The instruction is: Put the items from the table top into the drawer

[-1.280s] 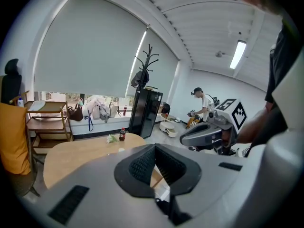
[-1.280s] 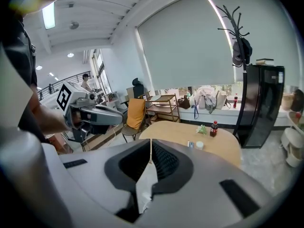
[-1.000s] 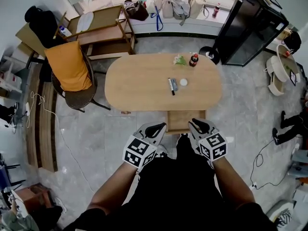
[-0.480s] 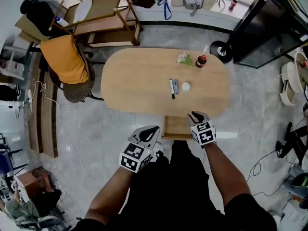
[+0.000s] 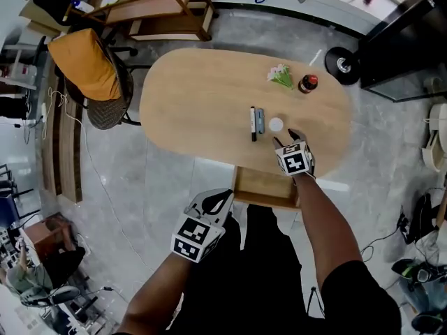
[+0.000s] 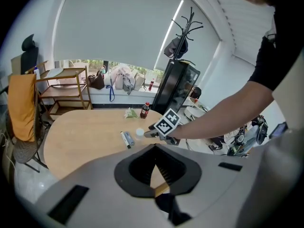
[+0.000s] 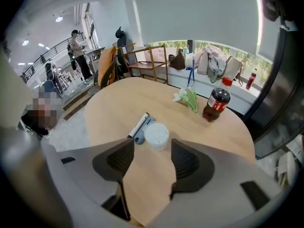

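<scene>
1. White round tub (image 7: 156, 136) sits on the table top (image 5: 195, 110) just ahead of my right gripper (image 7: 153, 156), in line with the gap between its jaws. I judge this is the reach for the first item.
2. Those jaws have just been opening and stand spread, with only bare wood between them. Nothing is gripped.
3. Just left of the tub, beyond the left jaw, a marker pen (image 7: 137, 125) and a blue-grey stick (image 7: 138, 137) lie side by side. A cola bottle (image 7: 216, 103) and a green sprig (image 7: 190, 98) stand farther ahead to the right.
4. My left gripper (image 5: 221, 199) hangs near my body beside the open drawer (image 5: 265, 183), jaws pressed together and empty.
5. Next, I reckon, I need to ease forward until the pads flank the tub, close without nudging the pen, then carry it back to the drawer.
</scene>
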{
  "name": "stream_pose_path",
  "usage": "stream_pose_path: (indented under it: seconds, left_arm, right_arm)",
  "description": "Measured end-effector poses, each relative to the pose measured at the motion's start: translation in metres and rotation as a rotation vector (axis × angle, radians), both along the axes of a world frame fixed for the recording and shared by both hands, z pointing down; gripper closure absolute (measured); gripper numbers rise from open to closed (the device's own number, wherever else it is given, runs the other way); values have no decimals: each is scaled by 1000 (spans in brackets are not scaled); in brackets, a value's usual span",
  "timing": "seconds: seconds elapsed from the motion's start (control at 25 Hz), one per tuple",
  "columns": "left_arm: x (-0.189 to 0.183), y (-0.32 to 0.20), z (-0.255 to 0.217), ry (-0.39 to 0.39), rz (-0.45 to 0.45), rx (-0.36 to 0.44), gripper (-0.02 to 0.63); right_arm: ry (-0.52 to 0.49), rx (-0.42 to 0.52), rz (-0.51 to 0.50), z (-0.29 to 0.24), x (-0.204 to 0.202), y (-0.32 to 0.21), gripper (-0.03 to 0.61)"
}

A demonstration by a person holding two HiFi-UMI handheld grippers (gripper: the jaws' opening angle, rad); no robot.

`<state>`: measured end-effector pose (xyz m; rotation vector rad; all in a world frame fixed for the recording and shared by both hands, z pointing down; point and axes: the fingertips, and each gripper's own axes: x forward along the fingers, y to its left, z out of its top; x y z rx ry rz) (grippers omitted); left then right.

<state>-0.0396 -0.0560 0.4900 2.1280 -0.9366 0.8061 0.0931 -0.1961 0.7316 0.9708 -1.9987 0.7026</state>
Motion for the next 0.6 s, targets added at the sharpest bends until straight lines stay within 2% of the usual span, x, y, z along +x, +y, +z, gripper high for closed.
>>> stream_pose_path:
  seconds: [0.28, 0.6]
  left_arm:
    - [-2, 5, 8, -29, -56, -34, 612]
    - [-12, 11, 10, -58, -93, -53, 612]
  right_arm:
    - [58, -42, -103, 33, -14, -29, 308]
    - [114, -80, -169, 55, -21, -32, 304]
